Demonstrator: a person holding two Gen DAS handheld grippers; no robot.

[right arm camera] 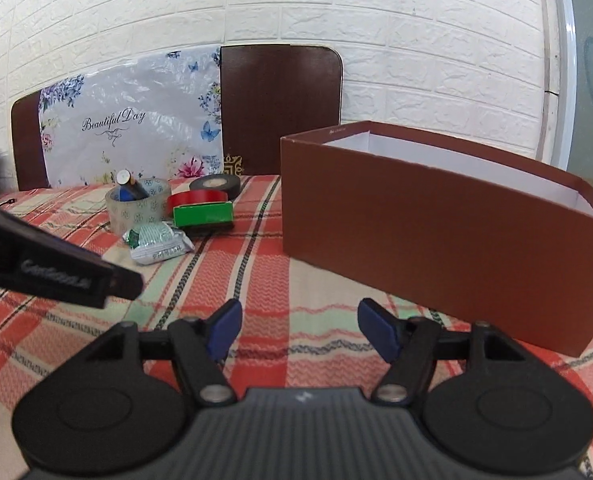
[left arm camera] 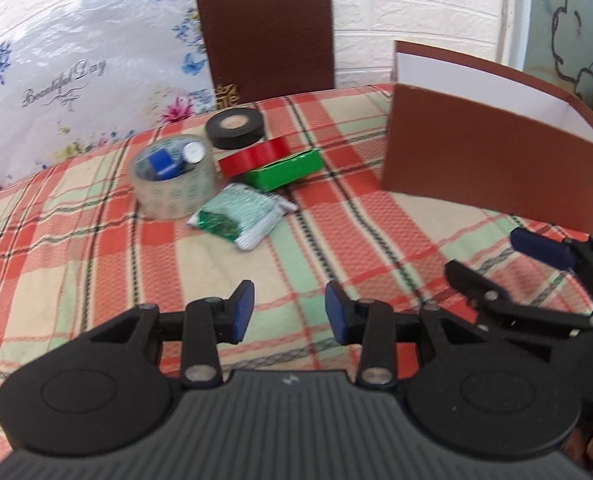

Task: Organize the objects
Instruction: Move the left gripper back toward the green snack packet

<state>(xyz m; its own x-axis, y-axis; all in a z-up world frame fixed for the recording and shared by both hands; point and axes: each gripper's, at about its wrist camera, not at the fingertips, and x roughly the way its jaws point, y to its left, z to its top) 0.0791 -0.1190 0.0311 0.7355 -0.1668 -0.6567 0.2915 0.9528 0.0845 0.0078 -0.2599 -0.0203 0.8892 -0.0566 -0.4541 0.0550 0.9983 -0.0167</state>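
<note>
Small items clustered at desk's far side: clear tape roll (left arm camera: 176, 184) holding batteries, black tape (left arm camera: 235, 127), red tape (left arm camera: 256, 157), green box (left arm camera: 286, 170), foil packet (left arm camera: 242, 214). Brown box (right arm camera: 436, 232) beside, probably empty. Left gripper (left arm camera: 289, 312) and right gripper (right arm camera: 300, 330): jaws released, grasping nothing. Approach step; next, reach nearest packet, clench.

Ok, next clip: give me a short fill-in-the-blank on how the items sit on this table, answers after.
1. The batteries stand inside the roll of ____ tape.
2. The red tape leans on the ____ box.
3. The roll nearest the chair is the ____ tape.
4. Both the left tongs and the right tongs hold ____.

Answers: clear; green; black; nothing
</note>
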